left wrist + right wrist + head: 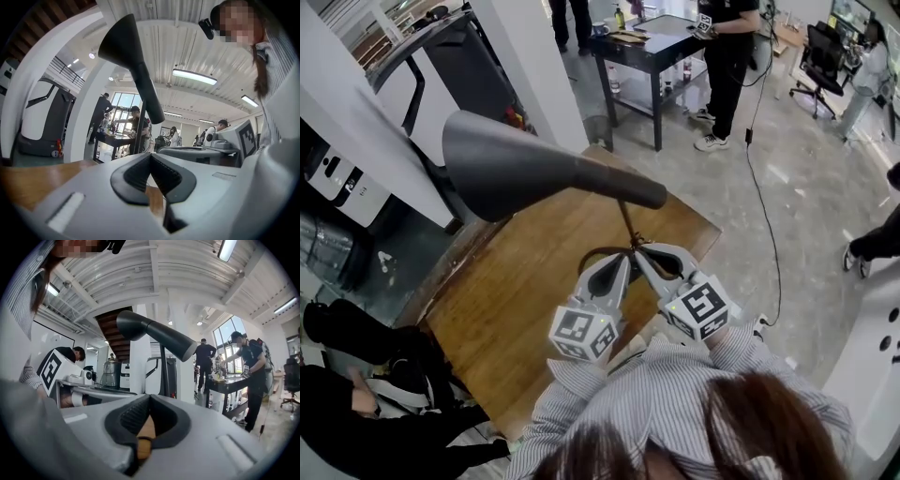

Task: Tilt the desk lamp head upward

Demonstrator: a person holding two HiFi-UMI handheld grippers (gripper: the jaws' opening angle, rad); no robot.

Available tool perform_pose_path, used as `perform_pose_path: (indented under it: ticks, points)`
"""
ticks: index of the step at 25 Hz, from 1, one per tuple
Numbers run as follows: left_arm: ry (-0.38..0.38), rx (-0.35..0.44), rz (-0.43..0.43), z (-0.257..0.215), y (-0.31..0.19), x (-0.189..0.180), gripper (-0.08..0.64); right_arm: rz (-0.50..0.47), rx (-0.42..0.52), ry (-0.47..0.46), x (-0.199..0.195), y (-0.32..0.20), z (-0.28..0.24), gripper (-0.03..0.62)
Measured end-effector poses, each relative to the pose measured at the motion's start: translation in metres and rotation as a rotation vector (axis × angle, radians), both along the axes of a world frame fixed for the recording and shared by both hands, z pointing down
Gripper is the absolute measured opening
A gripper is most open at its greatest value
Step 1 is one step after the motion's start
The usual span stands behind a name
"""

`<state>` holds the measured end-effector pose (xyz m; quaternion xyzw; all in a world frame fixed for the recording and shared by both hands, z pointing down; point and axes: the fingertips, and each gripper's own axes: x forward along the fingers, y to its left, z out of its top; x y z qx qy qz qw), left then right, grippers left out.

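Head view: lamp head (511,164) looks already raised; my left tongs (622,264) and right tongs (647,255) are closed, empty.

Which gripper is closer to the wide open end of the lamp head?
Left, slightly. The left gripper is below the lamp head's wide end, on its side of the stem; the right gripper is beyond the stem.
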<state>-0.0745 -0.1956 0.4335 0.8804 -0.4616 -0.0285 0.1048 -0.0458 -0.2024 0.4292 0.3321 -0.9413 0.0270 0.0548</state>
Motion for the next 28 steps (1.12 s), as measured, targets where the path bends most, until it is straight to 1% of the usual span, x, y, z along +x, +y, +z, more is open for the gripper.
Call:
perform_pose_path:
  ticks: [4, 9, 13, 18, 28]
  points:
    - [0.007, -0.036, -0.005, 0.010, 0.000, 0.004, 0.005, -0.010, -0.005, 0.010, -0.001, 0.003, 0.003, 0.000]
    - [0.009, -0.034, -0.022, 0.005, -0.003, 0.001, 0.005, -0.003, -0.011, 0.020, 0.005, 0.002, 0.003, 0.000]
    - [0.019, -0.033, -0.031, 0.002, -0.007, -0.002, 0.005, 0.005, 0.011, -0.005, 0.007, -0.001, -0.002, 0.000]
    - [0.033, -0.045, -0.029, 0.003, -0.007, 0.000, 0.005, -0.011, 0.010, -0.001, 0.004, 0.000, -0.001, 0.000]
    - [0.049, -0.041, -0.027, -0.004, -0.011, 0.004, 0.005, -0.008, 0.009, 0.003, 0.008, -0.003, -0.002, 0.000]
